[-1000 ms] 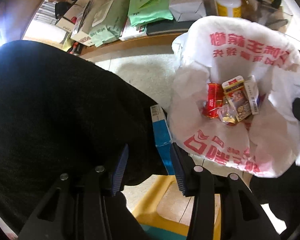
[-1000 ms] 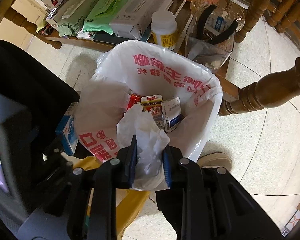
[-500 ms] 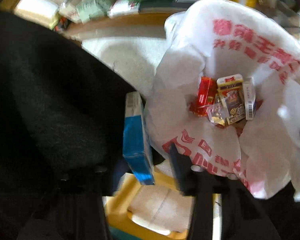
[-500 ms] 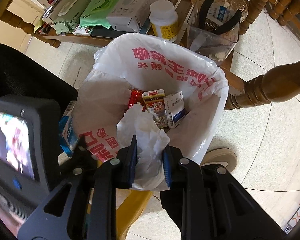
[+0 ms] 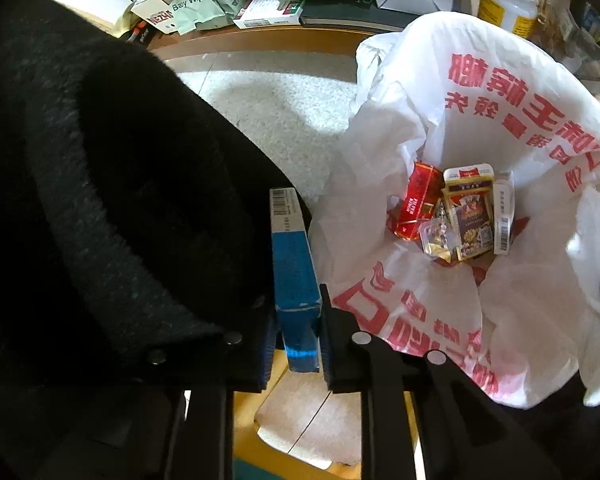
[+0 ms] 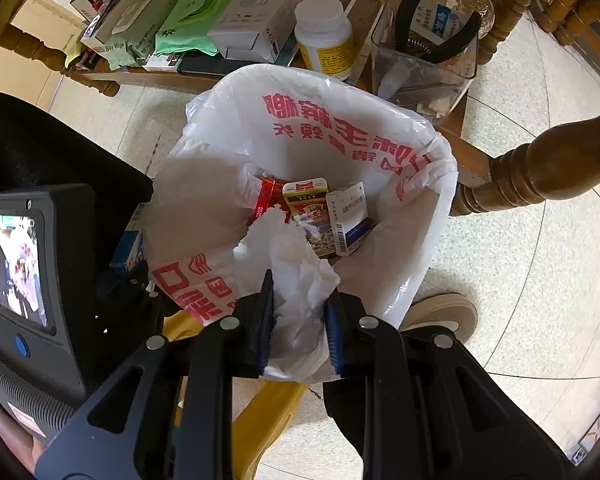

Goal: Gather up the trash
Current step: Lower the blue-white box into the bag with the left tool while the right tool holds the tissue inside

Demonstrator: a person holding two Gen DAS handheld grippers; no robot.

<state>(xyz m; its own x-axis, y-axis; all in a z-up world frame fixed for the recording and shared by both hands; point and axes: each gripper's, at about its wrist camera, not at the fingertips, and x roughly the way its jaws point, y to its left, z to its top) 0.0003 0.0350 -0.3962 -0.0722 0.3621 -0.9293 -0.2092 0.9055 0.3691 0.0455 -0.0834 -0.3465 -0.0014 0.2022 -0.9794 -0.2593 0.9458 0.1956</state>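
A white plastic bag [image 5: 500, 120] with red print stands open, with a red box [image 5: 416, 204], a gold pack [image 5: 470, 216] and a white barcoded box [image 5: 504, 216] in its bottom. Just left of the bag, a blue box [image 5: 294, 276] stands on edge between the fingers of my left gripper [image 5: 298, 332]. Its jaws are closing and both pads touch the box's sides. My right gripper [image 6: 300, 308] is shut on a bunched fold of the bag [image 6: 340, 128] at its near rim. The blue box [image 6: 130, 244] peeks out behind the left gripper's body.
A dark fuzzy garment [image 5: 100, 200] fills the left side. A low wooden table [image 6: 148, 76] behind the bag carries wipe packs, boxes, a white bottle [image 6: 324, 40] and a clear bin [image 6: 424, 52]. A yellow stool [image 6: 260, 412], a shoe [image 6: 440, 312] and a turned wooden leg [image 6: 540, 176] are close by.
My left jaws have drawn in from wide apart onto the blue box, and that gripper has sunk toward it. The right gripper still holds the bag fold in the same place.
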